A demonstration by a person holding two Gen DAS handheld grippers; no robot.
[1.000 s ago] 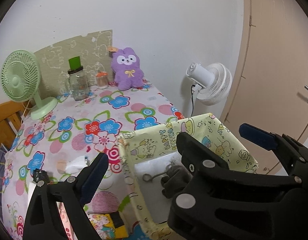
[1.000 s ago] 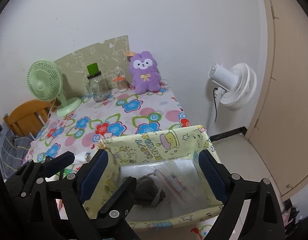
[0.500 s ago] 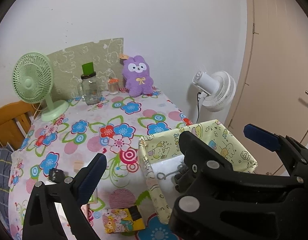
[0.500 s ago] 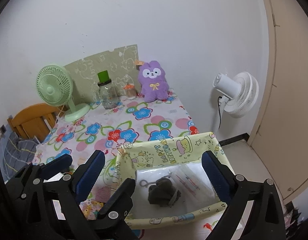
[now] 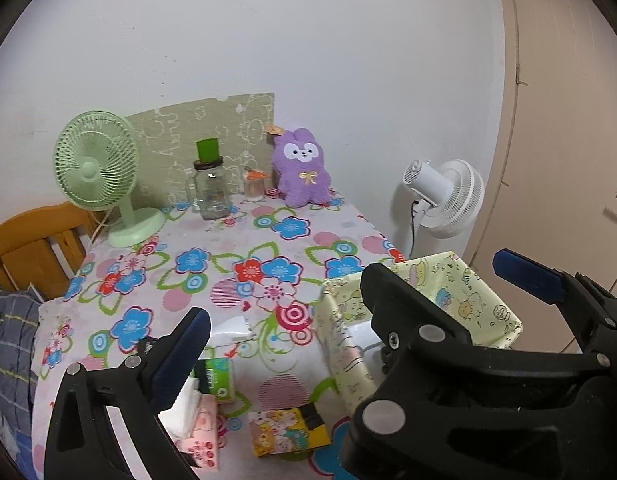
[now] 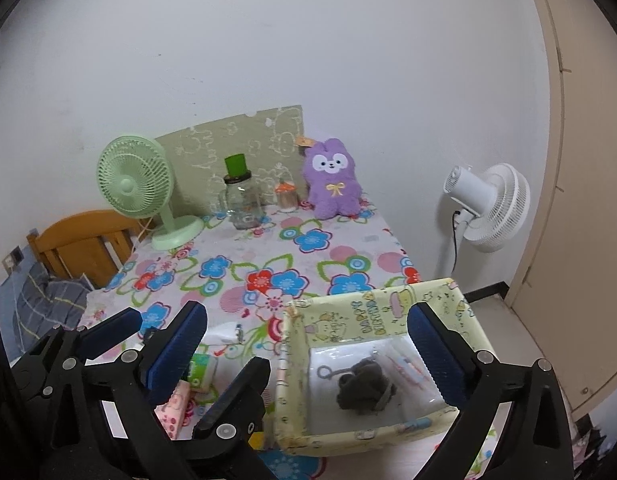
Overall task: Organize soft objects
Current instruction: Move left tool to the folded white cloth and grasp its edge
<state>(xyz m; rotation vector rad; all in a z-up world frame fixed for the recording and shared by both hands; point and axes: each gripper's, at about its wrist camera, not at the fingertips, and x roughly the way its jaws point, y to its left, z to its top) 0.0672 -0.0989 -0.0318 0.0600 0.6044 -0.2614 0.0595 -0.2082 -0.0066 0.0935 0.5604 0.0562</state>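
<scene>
Lying on the clear plastic floor of the yellow cartoon-print fabric bin (image 6: 340,322) is a dark grey plush toy (image 6: 364,386) with a loop strap, and it sits apart from both of my tongs. The bin stands at the near right corner of the table, on the flowered tablecloth (image 5: 236,240).

My right gripper (image 6: 308,344) hangs above the bin with its blue-padded jaws opening wide; the plush shows between them in the right wrist view, but the pads touch nothing. My left gripper (image 5: 348,304) is opening too, spread wide and empty, over the table just left of the bin.

Beside the bin, toward the near edge, lie a green tissue pack (image 5: 218,378), a pink printed tissue pack (image 5: 200,432) with white tissue poking out, and a small yellow cartoon packet (image 5: 286,428). A white folded paper (image 5: 232,328) rests just beyond them.

At the far end a purple plush bunny (image 5: 302,168) leans on the wall, with a small orange-topped jar (image 5: 254,186), a glass jar with a green cap (image 5: 210,184) and a green desk fan (image 5: 96,168) to its left. A white floor fan (image 6: 488,208) stands off the table's right side.
</scene>
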